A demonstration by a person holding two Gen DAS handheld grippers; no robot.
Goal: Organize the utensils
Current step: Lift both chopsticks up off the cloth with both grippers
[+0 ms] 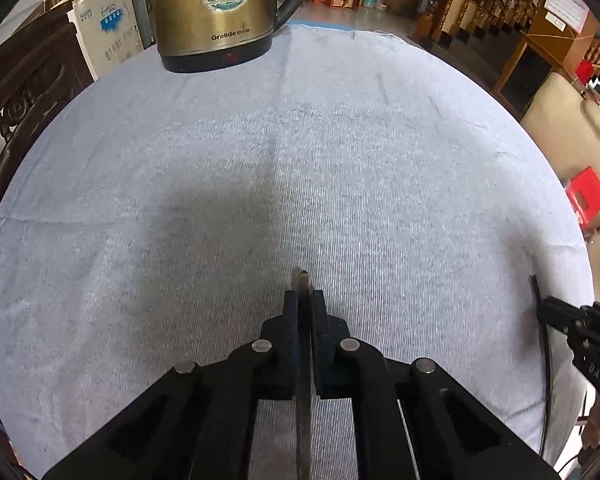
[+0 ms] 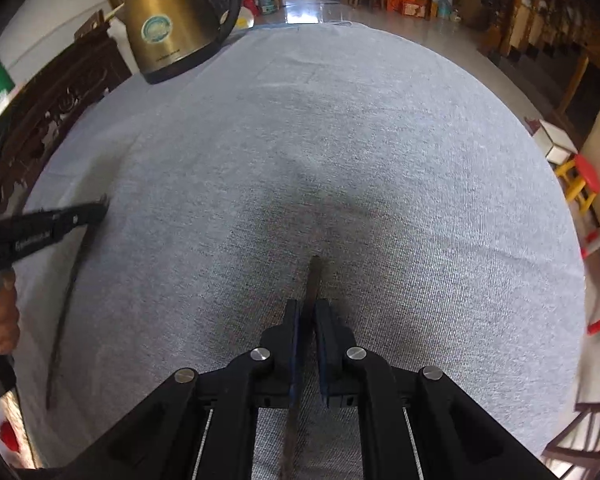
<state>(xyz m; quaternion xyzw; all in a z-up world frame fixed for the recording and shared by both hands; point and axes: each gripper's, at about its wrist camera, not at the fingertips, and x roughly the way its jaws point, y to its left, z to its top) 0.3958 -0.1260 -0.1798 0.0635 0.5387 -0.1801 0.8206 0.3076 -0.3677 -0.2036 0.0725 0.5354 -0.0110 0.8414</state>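
Note:
In the left wrist view my left gripper [image 1: 304,294] is shut on a thin dark chopstick [image 1: 303,278], whose tip pokes out just past the fingers above the grey cloth. My right gripper [image 2: 308,305] is shut on a brown chopstick [image 2: 314,276] in the same way. Each gripper also shows in the other's view: the right gripper [image 1: 540,305] at the right edge with its long chopstick [image 1: 547,360] hanging down, and the left gripper [image 2: 99,210] at the left edge with its chopstick [image 2: 62,320] trailing toward the table's near edge.
A round table under a grey cloth [image 1: 300,140] fills both views. A brass-coloured electric kettle [image 1: 216,12] stands at its far left edge. A carved wooden chair [image 2: 60,108] stands left of the table. A person's hand [image 2: 2,324] grips the left tool's handle.

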